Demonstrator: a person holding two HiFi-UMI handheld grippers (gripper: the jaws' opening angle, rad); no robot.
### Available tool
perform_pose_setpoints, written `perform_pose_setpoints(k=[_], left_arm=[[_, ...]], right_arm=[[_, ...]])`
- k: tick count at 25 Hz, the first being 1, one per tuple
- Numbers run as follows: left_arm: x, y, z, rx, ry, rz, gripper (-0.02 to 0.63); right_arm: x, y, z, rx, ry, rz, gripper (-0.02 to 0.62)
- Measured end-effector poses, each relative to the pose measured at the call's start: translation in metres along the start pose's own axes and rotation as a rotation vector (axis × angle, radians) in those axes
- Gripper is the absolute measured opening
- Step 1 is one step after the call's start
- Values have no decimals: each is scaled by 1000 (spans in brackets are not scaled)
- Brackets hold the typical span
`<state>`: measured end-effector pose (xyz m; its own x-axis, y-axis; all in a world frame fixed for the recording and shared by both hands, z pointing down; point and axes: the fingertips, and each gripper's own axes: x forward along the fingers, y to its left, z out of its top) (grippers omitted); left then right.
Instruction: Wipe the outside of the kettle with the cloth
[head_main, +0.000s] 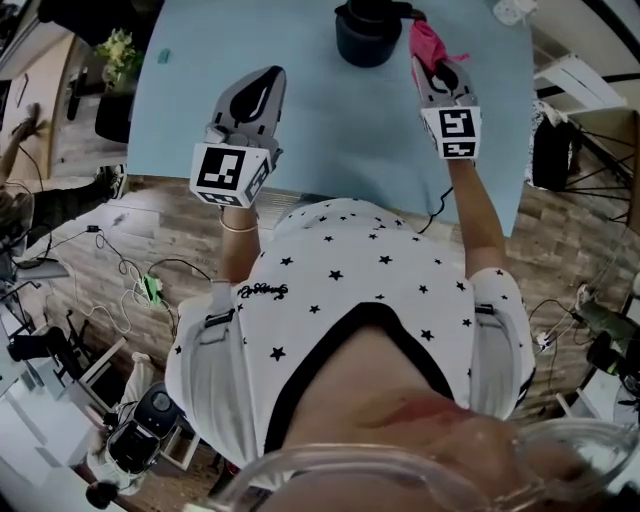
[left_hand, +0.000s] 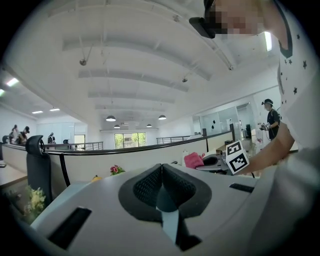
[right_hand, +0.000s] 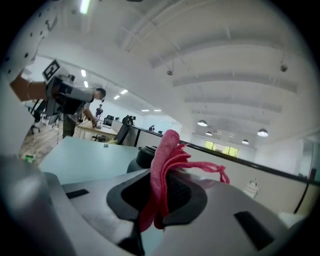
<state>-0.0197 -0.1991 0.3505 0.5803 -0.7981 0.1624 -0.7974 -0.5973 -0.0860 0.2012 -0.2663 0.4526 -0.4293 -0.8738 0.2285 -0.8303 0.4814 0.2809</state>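
Observation:
A dark kettle stands at the far edge of the light blue table; in the right gripper view its top peeks out behind the cloth. My right gripper is shut on a pink cloth, just right of the kettle and apart from it. The cloth stands up folded between the jaws. My left gripper hovers over the table's left part, well left of the kettle, jaws closed with nothing between them. The left gripper view also catches the pink cloth beside the right gripper's marker cube.
The table's near edge runs just in front of the person's body. Wood floor with cables lies at the left, chairs and black frames at the right. An office chair and flowers stand beyond a partition.

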Motion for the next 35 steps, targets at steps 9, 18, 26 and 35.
perform_pose_setpoints(k=[9, 18, 26, 35], left_arm=[[-5, 18, -7, -34, 7, 32, 31], [-15, 33, -16, -55, 16, 38, 31], [-34, 49, -22, -58, 31, 80, 30], [-27, 45, -19, -41, 36, 41, 31]], right_arm=[[31, 31, 26, -462, 19, 109, 54], [64, 108, 56, -100, -30, 245, 54], [107, 122, 29, 28, 61, 134, 54], [98, 101, 17, 83, 84, 45, 54]])
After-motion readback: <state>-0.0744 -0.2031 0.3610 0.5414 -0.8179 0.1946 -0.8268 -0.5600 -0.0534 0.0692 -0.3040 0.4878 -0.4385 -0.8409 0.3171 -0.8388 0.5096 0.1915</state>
